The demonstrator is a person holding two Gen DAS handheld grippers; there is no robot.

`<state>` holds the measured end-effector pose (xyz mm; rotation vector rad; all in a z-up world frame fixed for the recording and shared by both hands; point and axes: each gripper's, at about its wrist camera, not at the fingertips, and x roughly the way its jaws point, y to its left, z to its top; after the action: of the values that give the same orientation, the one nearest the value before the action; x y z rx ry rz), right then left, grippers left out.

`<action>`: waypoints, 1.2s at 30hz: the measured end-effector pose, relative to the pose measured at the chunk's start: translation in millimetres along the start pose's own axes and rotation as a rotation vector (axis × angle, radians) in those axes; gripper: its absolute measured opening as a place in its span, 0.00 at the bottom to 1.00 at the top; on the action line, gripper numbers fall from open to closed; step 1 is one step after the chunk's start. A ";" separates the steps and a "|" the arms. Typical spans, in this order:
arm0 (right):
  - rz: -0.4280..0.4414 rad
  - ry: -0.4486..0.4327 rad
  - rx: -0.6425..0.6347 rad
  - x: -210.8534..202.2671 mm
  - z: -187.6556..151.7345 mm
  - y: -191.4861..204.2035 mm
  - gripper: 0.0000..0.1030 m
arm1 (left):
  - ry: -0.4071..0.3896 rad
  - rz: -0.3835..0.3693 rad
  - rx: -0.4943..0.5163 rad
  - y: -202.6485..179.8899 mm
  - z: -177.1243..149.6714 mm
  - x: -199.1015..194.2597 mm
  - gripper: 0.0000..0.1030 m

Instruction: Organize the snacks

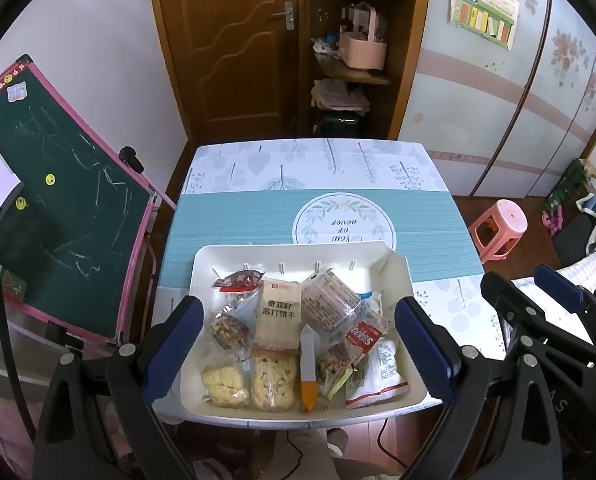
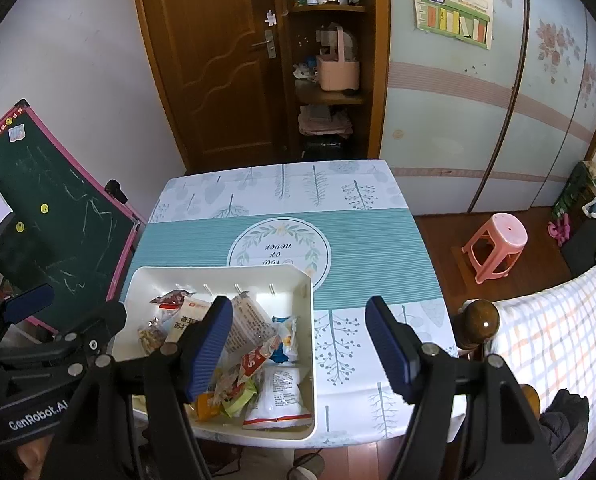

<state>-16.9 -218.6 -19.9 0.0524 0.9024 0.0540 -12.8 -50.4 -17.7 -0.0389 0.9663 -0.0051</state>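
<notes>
A white tray [image 1: 298, 249] sits at the near edge of the table [image 1: 238, 216], filled with several wrapped snacks. Among them are a beige cracker packet [image 1: 278, 316], an orange-and-white stick [image 1: 309, 368], a red-and-white packet [image 1: 367, 338] and two clear bags of yellow biscuits [image 1: 224, 380]. My left gripper [image 1: 298, 304] hovers above the tray, open wide, nothing between its fingers. My right gripper [image 2: 298, 306] is open too and holds nothing; it hangs over the tray's right wall [image 2: 311, 320], its left finger [image 2: 210, 348] above the snacks. Each gripper shows in the other's view, the right gripper [image 1: 523, 284] and the left gripper [image 2: 70, 308].
The far half of the teal and white tablecloth [image 2: 357, 240] is bare. A green chalkboard easel [image 1: 58, 200] leans at the table's left. At the right stand a pink stool [image 2: 497, 244], a wooden bedpost knob [image 2: 479, 322] and a checked bed cover [image 2: 557, 320].
</notes>
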 end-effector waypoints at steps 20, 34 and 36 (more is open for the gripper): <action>0.003 0.007 -0.005 4.5 -1.0 -4.4 0.67 | 0.016 0.009 -0.006 -4.4 -3.0 2.4 0.93; 0.003 0.010 -0.003 4.4 -2.0 -6.3 0.67 | 0.028 0.011 0.000 -7.1 -4.4 4.4 0.93; 0.003 0.011 -0.001 4.6 -3.3 -8.6 0.67 | 0.028 0.011 0.000 -7.5 -4.7 4.5 0.93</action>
<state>-16.5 -226.8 -26.2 0.0527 0.9129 0.0574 -14.0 -58.2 -23.8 -0.0335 0.9942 0.0048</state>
